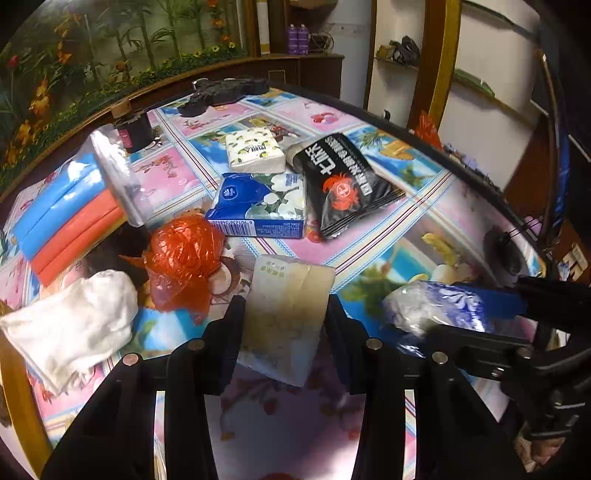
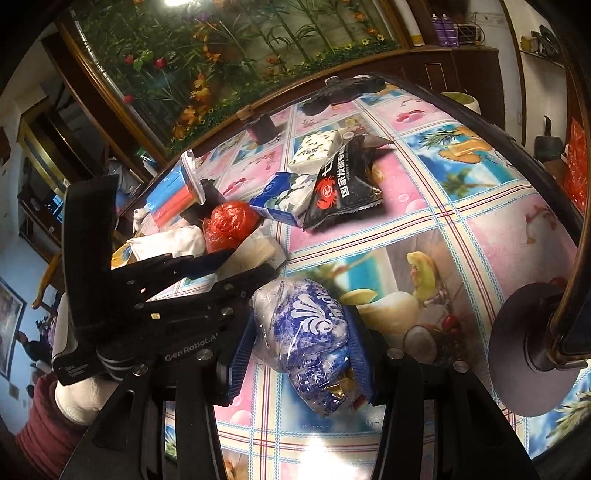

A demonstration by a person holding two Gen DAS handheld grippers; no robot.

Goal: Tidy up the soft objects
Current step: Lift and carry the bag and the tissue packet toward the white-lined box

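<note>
Left gripper (image 1: 284,314): fingers pinch pale tissue pack (image 1: 288,295).
Right gripper (image 2: 299,350): clamps blue-printed bag (image 2: 306,332).
Right view only: gloved hand (image 2: 74,398).

Glossy plastic tablecloth (image 1: 388,229), crinkly orange plastic bag (image 1: 184,254), soft white cloth (image 1: 74,321), shiny black foil packet (image 1: 343,184).

Indoor light, fairly dim, warm cast. Ceiling lamp (image 2: 177,2) blown out at the top edge; hard glare on the tablecloth (image 2: 314,458) near the bottom. Heavy fisheye bending, dark corners. Near gripper bodies soft, slight blur.
</note>
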